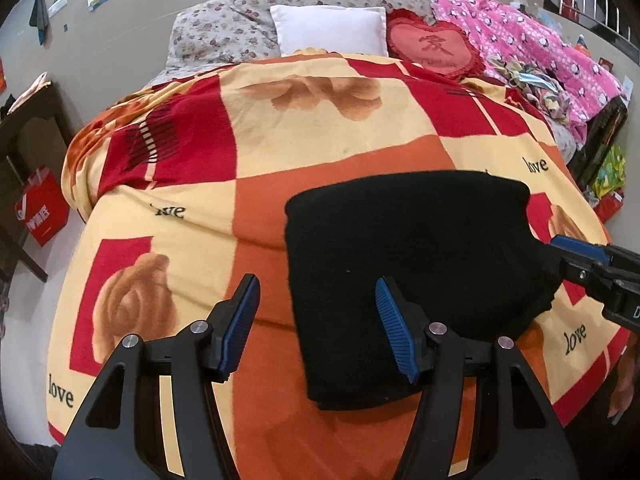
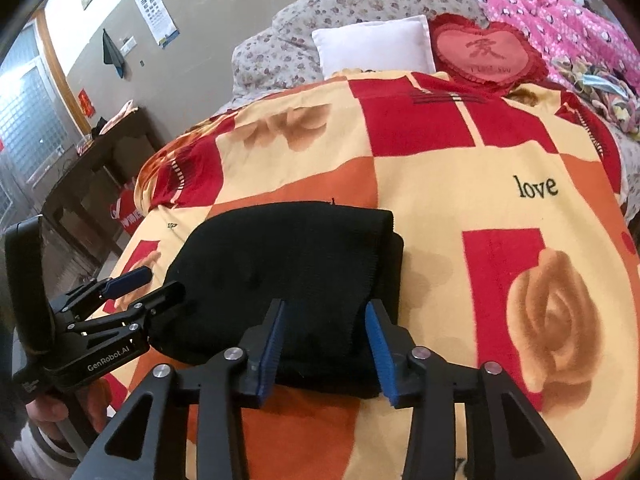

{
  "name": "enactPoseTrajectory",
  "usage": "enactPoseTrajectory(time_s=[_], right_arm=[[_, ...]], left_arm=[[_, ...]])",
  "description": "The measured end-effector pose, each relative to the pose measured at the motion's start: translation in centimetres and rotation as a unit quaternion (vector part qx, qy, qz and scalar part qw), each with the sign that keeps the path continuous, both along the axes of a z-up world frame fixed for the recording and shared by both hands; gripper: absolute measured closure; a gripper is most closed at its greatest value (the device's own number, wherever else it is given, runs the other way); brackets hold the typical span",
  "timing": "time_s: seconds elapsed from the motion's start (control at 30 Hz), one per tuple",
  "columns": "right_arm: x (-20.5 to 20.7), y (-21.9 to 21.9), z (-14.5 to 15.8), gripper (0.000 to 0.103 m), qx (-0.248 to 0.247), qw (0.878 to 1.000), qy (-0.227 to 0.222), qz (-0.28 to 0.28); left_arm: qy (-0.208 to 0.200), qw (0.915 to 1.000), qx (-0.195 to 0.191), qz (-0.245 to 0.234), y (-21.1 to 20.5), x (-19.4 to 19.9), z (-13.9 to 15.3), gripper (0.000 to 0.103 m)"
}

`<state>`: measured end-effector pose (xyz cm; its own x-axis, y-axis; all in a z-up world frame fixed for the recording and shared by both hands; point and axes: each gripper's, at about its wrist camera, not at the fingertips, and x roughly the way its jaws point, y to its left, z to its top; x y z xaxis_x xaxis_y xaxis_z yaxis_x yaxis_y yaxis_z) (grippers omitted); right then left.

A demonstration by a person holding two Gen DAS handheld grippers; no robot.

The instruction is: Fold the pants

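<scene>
The black pants (image 1: 404, 256) lie folded into a thick rectangular stack on the orange, red and cream bedspread (image 1: 320, 152). My left gripper (image 1: 316, 284) is open and hovers over the stack's left edge, with one pad over bare bedspread and the other over the cloth. In the right wrist view the pants (image 2: 288, 256) fill the middle. My right gripper (image 2: 326, 306) is open over their near edge; cloth lies between the pads, but they do not pinch it. The left gripper (image 2: 160, 282) shows at the pants' left side, and the right gripper (image 1: 560, 256) at their right corner.
A white pillow (image 1: 330, 28), a red heart cushion (image 1: 438, 46) and a floral quilt (image 1: 224, 28) lie at the head of the bed. A pink quilt (image 1: 520, 44) is piled at the far right. A dark wooden table (image 2: 92, 168) and a red bag (image 1: 42, 210) stand left of the bed.
</scene>
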<state>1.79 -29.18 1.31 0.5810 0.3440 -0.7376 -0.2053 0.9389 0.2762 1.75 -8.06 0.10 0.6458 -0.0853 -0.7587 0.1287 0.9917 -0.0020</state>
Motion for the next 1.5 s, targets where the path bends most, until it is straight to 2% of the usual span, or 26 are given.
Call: enactPoseTrajectory(time_s=[0.3,0.6,0.7,0.77,0.9,1.07,1.17,1.3,1.37,1.4,1.43,1.5], right_arm=[[1.2,-0.5,-0.6,0.051,0.006,1.000,0.007,-0.014],[1.9,-1.7,-2.3,0.048,0.028,0.999,0.027,-0.024],[2.1,-2.2,-2.7,0.045,0.040,0.998,0.032,-0.026],[2.3,-2.2,-3.1,0.044,0.043,0.998,0.035,-0.025],[2.7,-2.6,-3.8,0.042,0.067,0.996,0.044,-0.026],[3.3,-3.1,-4.5,0.038,0.085,0.995,0.051,-0.021],[4.0,-3.2,-5.0,0.037,0.101,0.993,0.056,-0.016],[4.4,-3.0,-5.2,0.036,0.117,0.992,0.045,-0.008],[4.3,-2.5,-5.1,0.036,0.108,0.993,0.037,-0.007],[4.3,-2.2,-5.0,0.039,0.102,0.994,0.035,-0.006],[4.2,-2.0,-4.6,0.046,0.096,0.995,0.030,-0.004],[4.1,-1.6,-3.1,0.061,0.086,0.996,0.013,0.002]], left_arm=[[0.018,0.9994,-0.027,0.013,1.5,1.1,-0.2,0.043],[0.048,0.9960,-0.076,0.003,2.3,1.9,-1.1,0.042],[0.054,0.9948,-0.086,-0.001,2.2,2.0,-1.4,0.035],[0.055,0.9947,-0.087,-0.004,2.0,2.0,-1.7,0.035],[0.059,0.9939,-0.092,-0.011,1.7,2.5,-2.1,0.027],[0.072,0.9912,-0.110,-0.015,1.5,3.3,-2.6,0.023],[0.076,0.9904,-0.115,-0.012,1.5,3.6,-2.9,0.016],[0.093,0.9836,-0.154,-0.011,2.0,4.2,-3.7,0.010],[0.103,0.9796,-0.171,-0.023,2.0,4.4,-3.9,0.012],[0.104,0.9779,-0.178,-0.034,1.9,4.3,-3.6,0.024],[0.105,0.9772,-0.180,-0.043,1.8,4.3,-3.2,0.034],[0.094,0.9806,-0.165,-0.050,1.7,4.2,-1.7,0.041]])
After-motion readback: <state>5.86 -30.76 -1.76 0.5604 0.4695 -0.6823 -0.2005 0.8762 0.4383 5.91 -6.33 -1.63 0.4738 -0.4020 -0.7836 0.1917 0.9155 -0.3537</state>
